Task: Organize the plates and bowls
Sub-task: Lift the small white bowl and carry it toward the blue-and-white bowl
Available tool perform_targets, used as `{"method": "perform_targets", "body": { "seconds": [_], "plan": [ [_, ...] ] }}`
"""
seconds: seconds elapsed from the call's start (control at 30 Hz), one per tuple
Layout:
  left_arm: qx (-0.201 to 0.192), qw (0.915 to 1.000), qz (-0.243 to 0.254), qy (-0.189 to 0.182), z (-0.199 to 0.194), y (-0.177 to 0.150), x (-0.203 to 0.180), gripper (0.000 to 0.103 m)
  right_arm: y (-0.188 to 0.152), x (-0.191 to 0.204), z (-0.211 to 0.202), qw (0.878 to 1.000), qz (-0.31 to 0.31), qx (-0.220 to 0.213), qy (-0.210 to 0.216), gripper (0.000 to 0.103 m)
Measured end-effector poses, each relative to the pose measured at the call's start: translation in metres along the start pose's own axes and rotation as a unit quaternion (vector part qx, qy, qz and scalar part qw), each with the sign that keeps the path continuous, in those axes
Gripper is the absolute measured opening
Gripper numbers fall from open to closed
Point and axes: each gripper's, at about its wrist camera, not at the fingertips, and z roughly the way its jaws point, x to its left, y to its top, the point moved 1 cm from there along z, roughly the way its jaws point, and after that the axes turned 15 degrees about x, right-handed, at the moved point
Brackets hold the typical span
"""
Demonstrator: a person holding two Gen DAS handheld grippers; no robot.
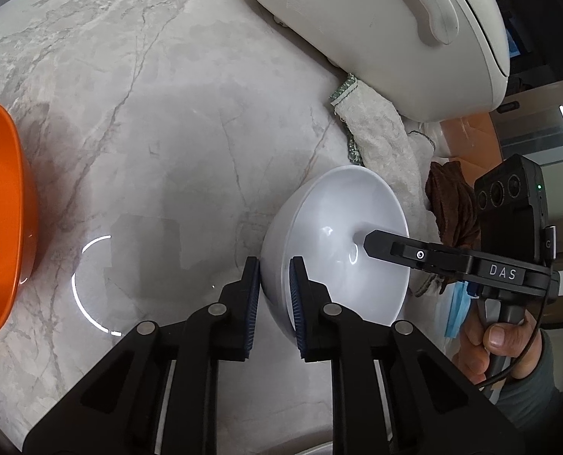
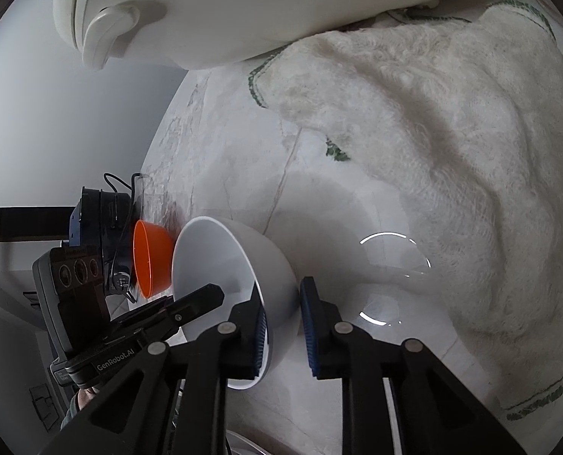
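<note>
White bowl (image 1: 331,250) tilted on marble tabletop (image 1: 167,132), left tool (image 1: 275,295) clamping its rim, right tool (image 2: 283,326) straddling its wall, not clenched, orange bowl (image 1: 0,220) apart

Marble counter (image 1: 160,121), grey veins, glossy, ring-light glare on it. Big cream appliance (image 1: 376,26) with a curved handle sits at my far side. White towel (image 2: 433,144), green stitched edge, lies crumpled beside it. Brown cloth (image 1: 452,201) and blue face mask (image 1: 456,313) near the towel's end.
</note>
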Motion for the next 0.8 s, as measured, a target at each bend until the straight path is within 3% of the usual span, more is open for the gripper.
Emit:
{"method": "perform_targets", "body": {
  "seconds": [0.23, 0.43, 0.8],
  "plan": [
    [-0.013, 0.9999, -0.009, 0.003, -0.024, -0.018, 0.000, 0.014, -0.007, 0.021, -0.002, 1.000, -0.017, 0.000, 0.000, 0.020],
    [-0.038, 0.9991, -0.018, 0.004, -0.060, -0.051, 0.004, 0.015, -0.021, 0.051, -0.002, 0.999, -0.043, 0.005, 0.004, 0.020],
    [-0.089, 0.9943, -0.058, 0.005, -0.128, -0.154, 0.037, 0.015, -0.067, 0.121, 0.026, 0.993, -0.108, 0.037, 0.007, 0.020]
  ]
}}
